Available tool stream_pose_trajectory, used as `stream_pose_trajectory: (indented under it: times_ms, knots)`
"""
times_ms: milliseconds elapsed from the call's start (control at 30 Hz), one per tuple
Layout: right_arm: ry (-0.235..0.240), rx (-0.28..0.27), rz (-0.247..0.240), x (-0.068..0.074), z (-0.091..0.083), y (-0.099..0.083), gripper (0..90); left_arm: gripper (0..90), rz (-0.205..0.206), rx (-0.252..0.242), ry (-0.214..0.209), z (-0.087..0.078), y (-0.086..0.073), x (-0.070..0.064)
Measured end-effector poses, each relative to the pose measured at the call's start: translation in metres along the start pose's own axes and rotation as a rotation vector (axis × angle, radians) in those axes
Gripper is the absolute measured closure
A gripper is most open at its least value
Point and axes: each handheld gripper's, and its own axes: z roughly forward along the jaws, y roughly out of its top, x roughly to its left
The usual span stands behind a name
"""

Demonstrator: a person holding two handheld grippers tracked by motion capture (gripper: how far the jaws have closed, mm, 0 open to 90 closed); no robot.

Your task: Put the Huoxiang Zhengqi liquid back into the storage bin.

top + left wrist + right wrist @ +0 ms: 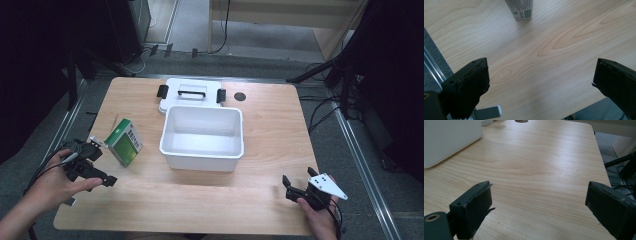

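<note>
At the near edge of the table, both tools are held low with nothing between their jaws. The right gripper is kept at the near right corner, its jaws spread wide over bare wood in the right gripper view, well apart from anything to be grasped. The left gripper is held at the near left edge, its jaws likewise spread wide in the left gripper view, and it is pointed toward the green box, whose lower end can be seen at the top of that view, near but not yet touched.

Farther in, the green box is stood tilted on the wood just left of the white bin, which is set open and empty at the middle of the table. Beyond the bin, touching its far rim, the white lid is laid flat with its black latches at either side.

The step in hand is judged to be the approach for picking up the box. For the next move, the left gripper would need to be brought forward until the box is bracketed by the spread jaws, then closed across its narrow sides before it is lifted toward the bin
</note>
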Motion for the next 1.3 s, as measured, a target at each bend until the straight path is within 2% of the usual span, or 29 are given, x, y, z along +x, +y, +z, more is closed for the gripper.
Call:
stream_pose_trajectory:
  times_ms: [33,267,300,467,500,600,667,733,833,933,1000,1100,1167,1300]
  knots:
    - [0.001,-0.001,-0.003,0.0,0.0,0.0,6.8,3.5,-0.002,-0.002,0.005,0.0,0.002,0.001]
    - [0.002,-0.001,-0.003,0.0,0.0,0.0,6.8,5.0,-0.012,0.011,0.021,-0.002,0.018,0.009]
    - [0.002,-0.001,-0.003,0.0,0.0,0.0,6.8,5.1,-0.021,0.006,0.018,-0.002,0.02,0.009]
    - [0.003,0.0,-0.003,0.0,0.0,0.0,6.8,8.6,-0.009,0.03,0.013,-0.006,0.029,0.013]
    - [0.003,0.0,-0.004,0.0,0.0,0.0,6.8,12.1,-0.008,0.026,0.014,-0.006,0.031,0.013]
    - [0.003,-0.001,-0.009,0.0,0.0,0.0,6.9,14.2,-0.01,0.02,0.013,-0.01,0.037,0.016]
    - [0.002,0.0,-0.01,0.0,0.0,0.0,6.9,14.6,-0.017,0.02,-0.004,-0.011,0.041,0.018]
    - [0.002,-0.001,-0.01,0.0,0.0,0.0,6.9,14.7,-0.014,0.026,0.01,-0.011,0.044,0.018]
    - [0.003,-0.001,-0.011,0.0,0.0,0.0,6.9,15.9,-0.015,0.036,0.006,-0.012,0.051,0.02]
    - [0.004,0.0,-0.011,0.0,0.0,0.0,6.9,21.6,-0.017,0.047,-0.015,-0.011,0.057,0.021]
    - [0.004,-0.001,-0.011,0.0,0.0,0.0,6.9,24.2,-0.01,0.055,-0.001,-0.011,0.06,0.021]
    - [0.004,-0.001,-0.012,0.0,0.0,0.0,6.9,26.4,-0.019,0.041,-0.002,-0.013,0.066,0.022]
    - [0.004,-0.001,-0.012,0.0,0.0,0.0,6.9,28.8,-0.035,0.03,-0.022,-0.015,0.069,0.024]
    - [0.005,-0.001,-0.013,0.0,0.0,0.0,6.9,30.5,-0.031,0.049,-0.014,-0.016,0.077,0.023]
